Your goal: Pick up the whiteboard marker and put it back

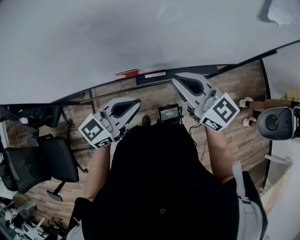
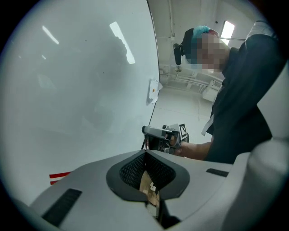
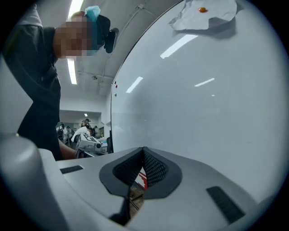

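We hold the grey left gripper (image 1: 137, 101) and grey right gripper (image 1: 174, 79) before the large white whiteboard (image 1: 117, 37), jaws closed together and holding nothing. A slim red object on its ledge, probably the whiteboard marker (image 1: 127, 72), is not yet picked up. The next move calls for opening one gripper and aligning it over that object.

Wooden floor (image 1: 243, 140) bears a black office chair (image 1: 56, 161).

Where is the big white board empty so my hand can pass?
Most of the whiteboard is bare, from its left side to the crumpled paper at the upper right. It is crowded low in the middle: a red thing by the bottom edge, with the left gripper and right gripper close below.
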Demonstrator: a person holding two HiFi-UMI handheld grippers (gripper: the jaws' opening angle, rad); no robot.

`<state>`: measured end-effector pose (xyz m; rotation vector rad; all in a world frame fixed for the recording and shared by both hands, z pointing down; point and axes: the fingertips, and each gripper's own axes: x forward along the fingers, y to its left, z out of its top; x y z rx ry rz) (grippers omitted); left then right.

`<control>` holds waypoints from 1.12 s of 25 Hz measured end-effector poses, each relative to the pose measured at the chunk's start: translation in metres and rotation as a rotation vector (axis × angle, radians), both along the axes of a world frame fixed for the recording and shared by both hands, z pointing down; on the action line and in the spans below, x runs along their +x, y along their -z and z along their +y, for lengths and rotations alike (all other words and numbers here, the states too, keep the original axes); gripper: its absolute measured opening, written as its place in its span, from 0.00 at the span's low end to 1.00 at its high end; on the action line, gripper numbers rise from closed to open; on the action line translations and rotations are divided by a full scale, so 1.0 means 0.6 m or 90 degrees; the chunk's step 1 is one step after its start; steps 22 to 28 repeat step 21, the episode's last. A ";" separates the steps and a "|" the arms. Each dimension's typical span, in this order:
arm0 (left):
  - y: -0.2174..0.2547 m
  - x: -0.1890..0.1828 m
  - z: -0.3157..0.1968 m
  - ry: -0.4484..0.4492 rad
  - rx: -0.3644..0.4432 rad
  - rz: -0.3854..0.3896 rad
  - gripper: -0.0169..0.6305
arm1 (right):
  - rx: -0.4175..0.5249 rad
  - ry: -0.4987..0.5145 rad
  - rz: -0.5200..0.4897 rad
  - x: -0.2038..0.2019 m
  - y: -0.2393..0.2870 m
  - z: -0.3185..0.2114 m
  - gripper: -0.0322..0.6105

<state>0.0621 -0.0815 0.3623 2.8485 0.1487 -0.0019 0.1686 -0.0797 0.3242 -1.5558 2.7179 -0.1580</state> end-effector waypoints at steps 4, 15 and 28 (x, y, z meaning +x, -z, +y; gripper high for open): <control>-0.008 0.020 0.020 -0.060 -0.010 0.002 0.05 | -0.014 -0.062 -0.001 0.024 -0.016 0.044 0.08; -0.042 0.052 0.056 -0.164 -0.043 0.014 0.05 | -0.026 -0.188 0.028 0.040 -0.028 0.111 0.08; -0.053 0.059 0.058 -0.180 -0.047 0.022 0.05 | -0.033 -0.215 0.014 0.045 -0.034 0.131 0.08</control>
